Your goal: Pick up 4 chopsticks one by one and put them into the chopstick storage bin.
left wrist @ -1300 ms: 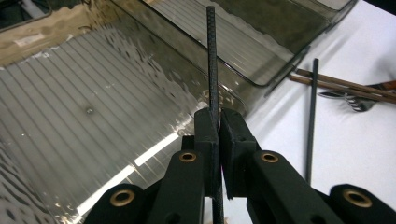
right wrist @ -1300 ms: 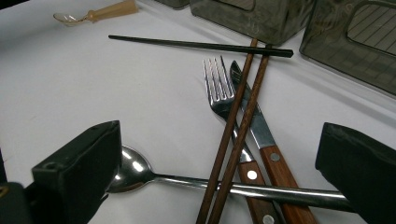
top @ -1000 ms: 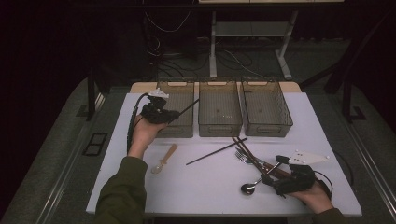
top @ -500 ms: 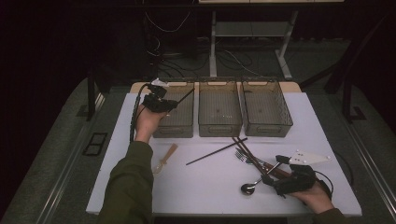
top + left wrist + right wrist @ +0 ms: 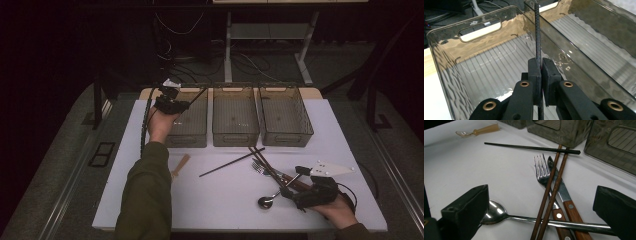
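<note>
Chopstick [image 5: 538, 32] clamped in left claw [image 5: 541, 72] over leftmost bin [image 5: 484, 30]; no legible writing.

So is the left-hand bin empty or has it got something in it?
Empty: the left bin shows bare ribbed floor; the black chopstick remains clamped above it.

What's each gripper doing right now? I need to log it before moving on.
Left gripper: shut on the black chopstick, over the left bin.
Right gripper: open, holding nothing, jaws either side of the metal spoon.
</note>
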Motion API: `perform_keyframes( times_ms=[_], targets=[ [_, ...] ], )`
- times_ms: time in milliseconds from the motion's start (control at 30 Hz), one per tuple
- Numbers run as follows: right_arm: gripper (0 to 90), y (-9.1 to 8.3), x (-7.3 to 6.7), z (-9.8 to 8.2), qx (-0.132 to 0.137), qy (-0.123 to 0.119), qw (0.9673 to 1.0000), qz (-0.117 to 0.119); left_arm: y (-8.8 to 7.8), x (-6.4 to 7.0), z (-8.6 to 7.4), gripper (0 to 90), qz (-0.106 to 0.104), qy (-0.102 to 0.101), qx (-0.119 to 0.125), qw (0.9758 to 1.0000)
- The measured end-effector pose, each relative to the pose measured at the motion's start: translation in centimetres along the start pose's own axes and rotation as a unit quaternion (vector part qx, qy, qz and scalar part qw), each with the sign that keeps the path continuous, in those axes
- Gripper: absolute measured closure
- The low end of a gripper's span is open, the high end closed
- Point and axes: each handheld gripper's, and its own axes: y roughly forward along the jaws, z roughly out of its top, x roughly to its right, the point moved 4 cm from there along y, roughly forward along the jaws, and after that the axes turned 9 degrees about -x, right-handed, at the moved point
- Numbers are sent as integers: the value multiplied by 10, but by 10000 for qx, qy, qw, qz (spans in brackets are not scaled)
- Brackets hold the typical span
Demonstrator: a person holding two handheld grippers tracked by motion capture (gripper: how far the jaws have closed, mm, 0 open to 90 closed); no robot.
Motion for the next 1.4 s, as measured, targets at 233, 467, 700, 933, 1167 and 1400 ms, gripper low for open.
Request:
perform_keyframes(
  times_ms=[233,467,700,933,1167,1400],
  targets=[
    [8,-1,0,0,10,-14,10000,13,8,-5,0,854,73,-78,-13,9999],
    [8,-2,0,0,24,-32,10000,11,16,-7,-4,854,89,-76,-151,9998],
    [9,-2,0,0,30,-27,10000,13,15,-7,-3,743,152,-141,-85,9997],
    [8,-2,0,1,35,-26,10000,8,4,-5,-2,654,150,-34,-21,9999],
    [8,-2,0,0,20,-33,10000,-4,-12,5,-1,553,-103,63,206,9997],
    [8,-1,0,0,23,-27,10000,-8,-25,23,0,468,-346,361,339,9982]
  ],
)
